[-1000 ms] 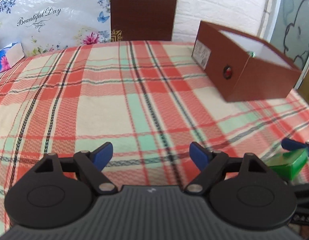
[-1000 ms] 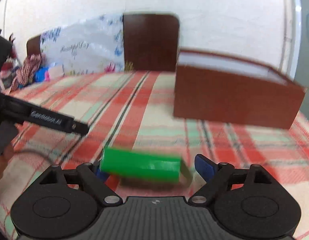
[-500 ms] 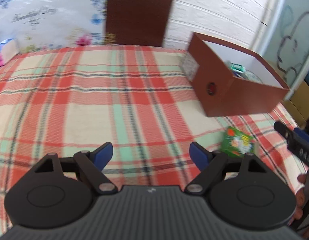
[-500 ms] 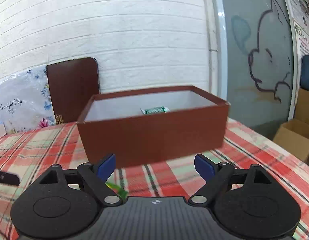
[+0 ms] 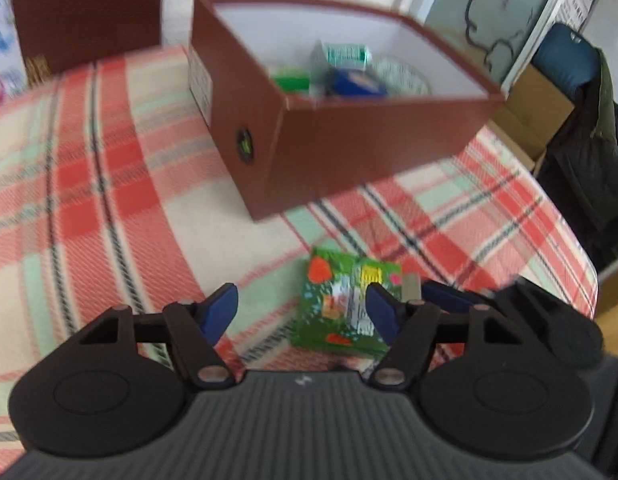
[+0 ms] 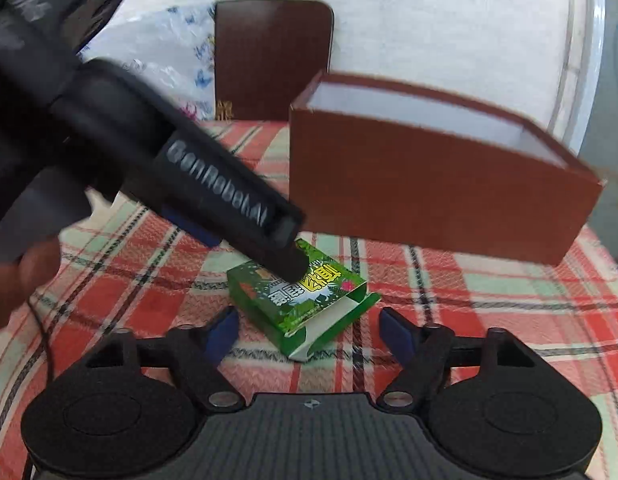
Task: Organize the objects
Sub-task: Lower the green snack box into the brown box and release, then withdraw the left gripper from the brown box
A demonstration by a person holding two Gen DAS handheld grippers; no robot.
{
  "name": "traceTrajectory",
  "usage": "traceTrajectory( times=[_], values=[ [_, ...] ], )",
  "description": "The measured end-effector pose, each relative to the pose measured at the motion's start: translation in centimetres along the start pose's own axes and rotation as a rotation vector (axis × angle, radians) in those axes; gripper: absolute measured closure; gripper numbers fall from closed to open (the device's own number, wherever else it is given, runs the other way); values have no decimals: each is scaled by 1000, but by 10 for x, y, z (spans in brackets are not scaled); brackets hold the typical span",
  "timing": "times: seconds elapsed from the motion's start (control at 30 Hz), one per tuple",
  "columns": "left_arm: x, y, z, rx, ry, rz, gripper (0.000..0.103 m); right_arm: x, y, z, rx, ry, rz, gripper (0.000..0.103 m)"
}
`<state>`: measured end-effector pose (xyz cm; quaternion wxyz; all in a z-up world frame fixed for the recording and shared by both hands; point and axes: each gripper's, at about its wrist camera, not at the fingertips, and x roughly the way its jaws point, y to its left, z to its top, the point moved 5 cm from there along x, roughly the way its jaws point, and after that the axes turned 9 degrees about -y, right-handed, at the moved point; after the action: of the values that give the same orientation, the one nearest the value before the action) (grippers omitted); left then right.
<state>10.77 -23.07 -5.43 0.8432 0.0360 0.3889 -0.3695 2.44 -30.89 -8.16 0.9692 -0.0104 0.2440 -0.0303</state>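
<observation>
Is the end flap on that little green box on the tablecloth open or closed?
Open. In the right wrist view the green box lies flat on the plaid tablecloth, its near end flap folded out, showing the white inside.

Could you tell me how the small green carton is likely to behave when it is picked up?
The green carton is probably light and crushable: thin card, with one end flap hanging open. Lying flat on the plaid cloth, it shouldn't roll. Contents, if any, might slip out of that open end.

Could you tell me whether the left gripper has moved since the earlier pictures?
Yes. The left gripper has swung toward the brown box, now over the green packet, its jaws closing.
</observation>
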Motion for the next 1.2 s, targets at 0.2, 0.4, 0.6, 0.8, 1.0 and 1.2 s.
traceTrajectory(
  times=[0.2,0.4,0.6,0.8,1.0,1.2],
  values=[
    [3,-9,-3,-46,-11,-50,57,4,-2,0,45,-37,24,56],
    [-42,-32,17,27,-132,-55,57,-34,3,13,11,-244,-35,56],
    [-61,-50,82,100,-295,-48,56,-33,-13,65,-33,-437,-111,55],
    [10,-35,130,138,-229,144,32,47,-45,99,-28,-340,-208,42],
    [13,-32,118,126,-220,115,32,27,-54,82,70,-398,-199,34],
    [-6,-42,109,118,-222,130,32,3,-53,74,168,-391,-193,34]
  ],
)
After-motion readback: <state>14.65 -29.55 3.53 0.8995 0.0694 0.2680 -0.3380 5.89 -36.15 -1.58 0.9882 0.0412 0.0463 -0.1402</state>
